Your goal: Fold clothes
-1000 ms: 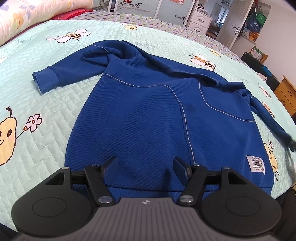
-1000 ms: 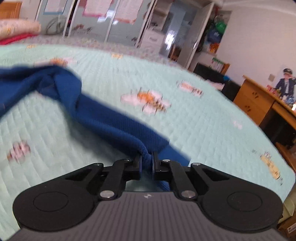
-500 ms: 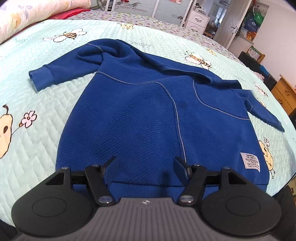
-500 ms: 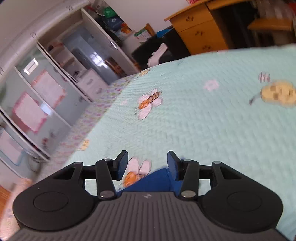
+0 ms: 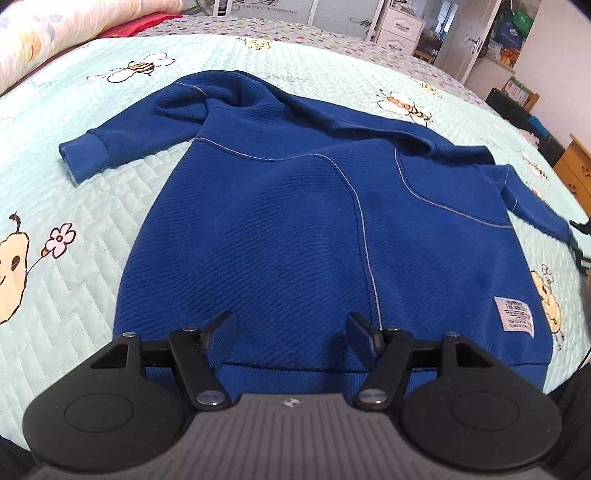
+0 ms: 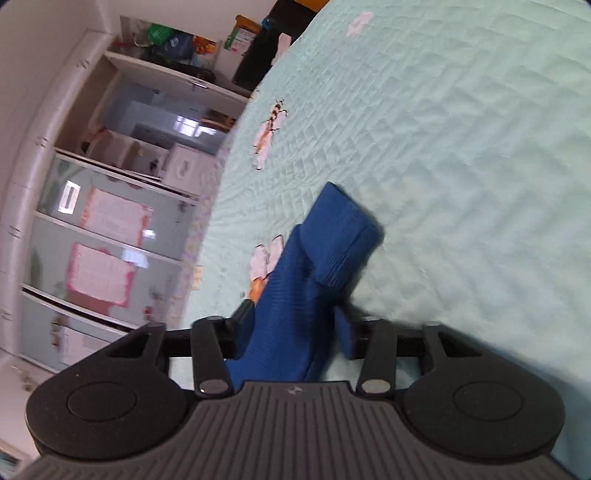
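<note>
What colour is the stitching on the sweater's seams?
Pale grey-white, against the blue ribbed-knit sweater; the left wrist view shows it best.

Mint quilted bedspread (image 5: 110,206) printed with bees, flowers and pear figures. Pink floral pillow (image 5: 44,33) at far left corner. White drawer unit (image 5: 400,29) beyond. Wooden dresser (image 5: 578,173) at right. Mirrored wardrobe doors (image 6: 92,236) alongside.

one sweatshirt (image 5: 295,229); two grippers (image 5: 290,330)
</note>
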Demonstrator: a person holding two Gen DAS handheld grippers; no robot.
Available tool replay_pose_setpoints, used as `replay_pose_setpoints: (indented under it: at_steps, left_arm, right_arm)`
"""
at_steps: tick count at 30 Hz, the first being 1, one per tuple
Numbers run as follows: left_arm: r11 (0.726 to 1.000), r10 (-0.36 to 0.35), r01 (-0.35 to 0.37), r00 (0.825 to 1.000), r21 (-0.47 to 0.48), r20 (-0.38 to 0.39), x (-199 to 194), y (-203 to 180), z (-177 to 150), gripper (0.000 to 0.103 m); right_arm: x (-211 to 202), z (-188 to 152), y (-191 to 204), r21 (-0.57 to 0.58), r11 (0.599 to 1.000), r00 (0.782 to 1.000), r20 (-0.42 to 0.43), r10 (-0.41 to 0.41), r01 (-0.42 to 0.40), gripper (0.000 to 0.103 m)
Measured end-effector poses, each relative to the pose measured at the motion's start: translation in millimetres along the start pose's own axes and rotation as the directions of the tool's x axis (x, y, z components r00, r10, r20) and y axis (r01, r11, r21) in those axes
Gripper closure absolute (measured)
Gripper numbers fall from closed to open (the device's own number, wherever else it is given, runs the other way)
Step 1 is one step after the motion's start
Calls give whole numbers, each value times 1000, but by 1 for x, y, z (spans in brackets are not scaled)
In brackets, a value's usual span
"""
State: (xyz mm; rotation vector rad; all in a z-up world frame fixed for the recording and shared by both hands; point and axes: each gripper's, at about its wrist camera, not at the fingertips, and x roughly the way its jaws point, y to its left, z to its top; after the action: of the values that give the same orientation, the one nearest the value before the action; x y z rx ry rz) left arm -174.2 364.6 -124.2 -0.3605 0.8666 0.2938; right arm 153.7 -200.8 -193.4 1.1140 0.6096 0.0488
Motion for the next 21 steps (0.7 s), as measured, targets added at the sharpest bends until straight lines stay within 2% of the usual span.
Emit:
replay_pose_setpoints:
  at_steps: [1,4,8,10,12,14,15,17,18,21]
  left_arm:
    - [1000,4,-4,1000,5,-2,1,-2,1,34]
    - [1000,-5,5,1000,19,4,-1,-6,3,34]
    - [1000,-18,17,1000,10,8,-1,-4,3,34]
    - [1000,-24,24,1000,4,10,0,-4,3,34]
    - [999,-36,36,999,-1,11,0,-4,2,34]
    - [999,-52,52,998,7,18,-2,-6,2,34]
    - [998,-60,59,998,11,22,-4,-7,1,34]
    - [998,-66,66,997,-1,27,-5,-3,1,34]
    - [998,-68,69,997,-7,29,-5,-1,0,34]
    - [997,-76,77,996,-26,37,-7,6,-1,34]
  right_arm:
    - [7,1,4,-12,1000,1000,-11,-20,20,101]
    - [5,3,8,-35,998,999,0,-48,48,101]
    - [-40,24,7,-82,995,989,139,-43,55,101]
    - [-44,32,1,-74,993,990,121,-78,88,100]
    - [-40,32,-1,-74,987,988,80,-134,140,93]
    - [-44,24,-4,-32,986,983,90,-158,161,66]
    - [-52,18,-4,1,984,976,127,-175,176,62]
    - [-71,0,4,46,975,946,239,-221,216,62]
    - [-79,-13,13,31,977,938,274,-213,213,62]
    - [-74,-61,54,-139,986,978,198,-62,91,62]
